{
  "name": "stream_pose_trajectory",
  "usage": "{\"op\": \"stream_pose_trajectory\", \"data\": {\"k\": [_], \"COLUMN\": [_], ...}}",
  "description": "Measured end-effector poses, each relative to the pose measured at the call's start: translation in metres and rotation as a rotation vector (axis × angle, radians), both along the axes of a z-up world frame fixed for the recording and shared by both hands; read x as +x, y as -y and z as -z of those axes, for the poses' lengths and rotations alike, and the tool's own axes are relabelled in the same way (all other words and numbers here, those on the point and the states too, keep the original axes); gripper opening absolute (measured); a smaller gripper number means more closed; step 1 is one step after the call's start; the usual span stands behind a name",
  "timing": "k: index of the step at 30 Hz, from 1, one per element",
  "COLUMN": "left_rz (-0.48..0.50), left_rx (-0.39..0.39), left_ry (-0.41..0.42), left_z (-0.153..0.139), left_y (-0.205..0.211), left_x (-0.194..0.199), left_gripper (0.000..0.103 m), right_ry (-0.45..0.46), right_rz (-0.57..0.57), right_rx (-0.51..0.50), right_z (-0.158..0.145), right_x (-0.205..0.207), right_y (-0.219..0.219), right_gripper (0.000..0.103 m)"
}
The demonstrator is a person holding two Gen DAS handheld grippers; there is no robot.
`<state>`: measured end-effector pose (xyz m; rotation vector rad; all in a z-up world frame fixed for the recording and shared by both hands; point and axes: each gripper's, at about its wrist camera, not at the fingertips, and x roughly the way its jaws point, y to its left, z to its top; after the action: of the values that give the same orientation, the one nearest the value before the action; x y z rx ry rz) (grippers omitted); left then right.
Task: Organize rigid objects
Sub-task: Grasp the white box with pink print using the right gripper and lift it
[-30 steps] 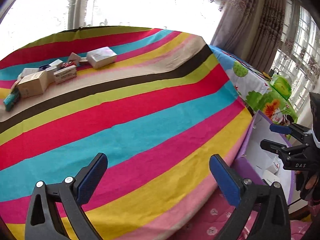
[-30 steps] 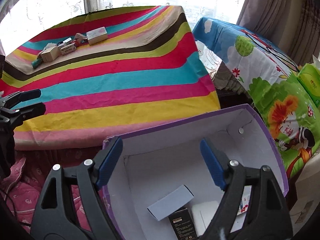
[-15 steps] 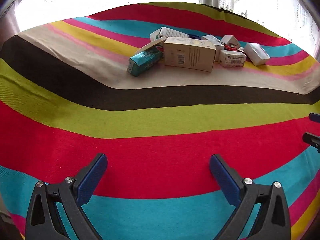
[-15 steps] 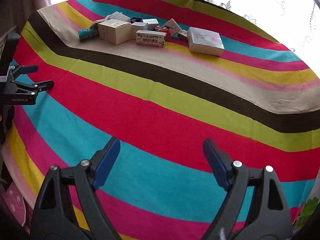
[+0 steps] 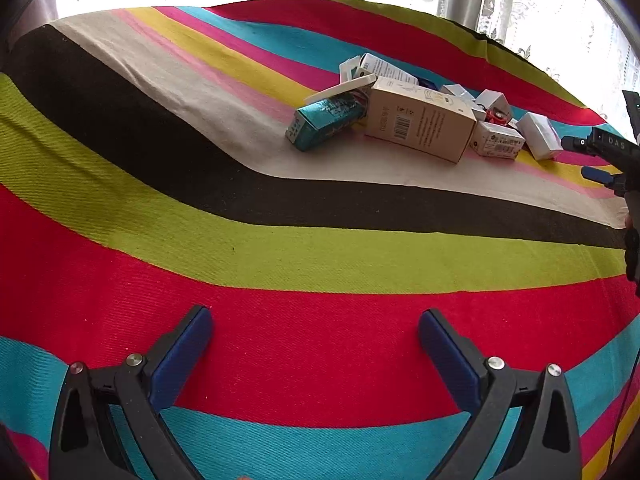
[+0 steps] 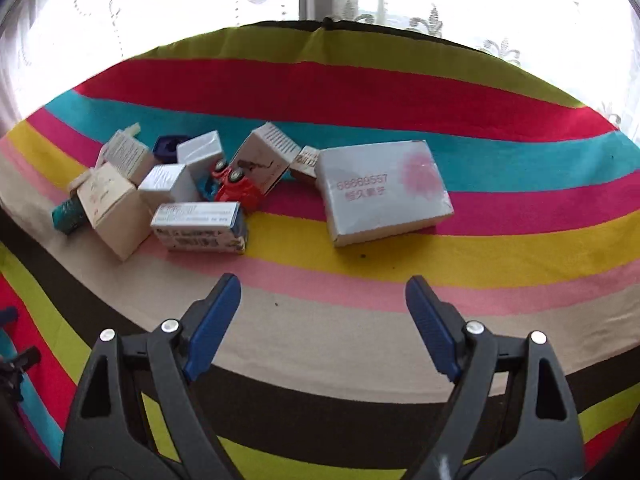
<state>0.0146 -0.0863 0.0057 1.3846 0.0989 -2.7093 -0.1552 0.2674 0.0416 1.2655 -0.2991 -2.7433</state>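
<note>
Right claw [image 6: 322,322] released, empty, facing the flat grey box [image 6: 384,190]. Approach square, straddle its short sides. Left claw [image 5: 314,354] released; box depth uncertain.

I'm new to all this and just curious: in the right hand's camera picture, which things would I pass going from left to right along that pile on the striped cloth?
Teal box → tan carton → blue-and-white barcode box → red toy car → large grey flat box.

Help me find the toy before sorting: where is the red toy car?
In the right wrist view, the red toy car lies mid-pile, left of the large grey box.
</note>
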Motion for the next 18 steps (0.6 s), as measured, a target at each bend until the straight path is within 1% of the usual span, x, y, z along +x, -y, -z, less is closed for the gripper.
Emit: {"op": "stream_pose_trajectory", "data": {"k": [2,3,4,5,8,10,11,13,14,15,16,18], "left_rz": [0.001,0.001,0.002,0.002,0.002,0.003,0.003,0.004,0.004,0.005,0.005,0.005], "left_rx": [0.0,0.0,0.0,0.0,0.0,0.001,0.001,0.001,0.001,0.0,0.0,0.0], "left_ry": [0.0,0.0,0.0,0.0,0.0,0.0,0.0,0.0,0.0,0.0,0.0,0.0], "left_z": [0.0,0.0,0.0,0.0,0.0,0.0,0.0,0.0,0.0,0.0,0.0,0.0], "left_y": [0.0,0.0,0.001,0.0,0.001,0.001,0.001,0.001,0.001,0.001,0.001,0.002], "left_x": [0.0,0.0,0.0,-0.001,-0.001,-0.001,-0.002,-0.002,-0.002,-0.002,-0.002,-0.002], "left_gripper": [0.103,0.103,0.103,0.103,0.103,0.103,0.103,0.103,0.103,0.103,0.103,0.103], "right_ry": [0.089,0.121,0.149,0.166,0.159,0.187,0.208,0.241,0.244,0.244,0.255,0.303], "right_rz": [0.155,0.203,0.262,0.325,0.464,0.578,0.616,0.689,0.73,0.759,0.773,0.758], "right_rx": [-0.257,-0.351,-0.397,-0.407,-0.434,-0.439,-0.454,-0.451,-0.432,-0.391,-0.336,-0.244], "right_z": [0.007,0.011,0.015,0.016,0.011,0.009,0.009,0.008,0.007,0.005,0.004,0.01], "right_x": [-0.009,-0.014,-0.019,-0.025,-0.047,-0.06,-0.067,-0.08,-0.085,-0.091,-0.098,-0.11], "right_y": [-0.029,-0.037,-0.042,-0.044,-0.038,-0.031,-0.026,-0.016,-0.011,-0.006,0.0,0.01], "right_gripper": [0.087,0.087,0.087,0.087,0.087,0.087,0.087,0.087,0.087,0.087,0.087,0.087]}}
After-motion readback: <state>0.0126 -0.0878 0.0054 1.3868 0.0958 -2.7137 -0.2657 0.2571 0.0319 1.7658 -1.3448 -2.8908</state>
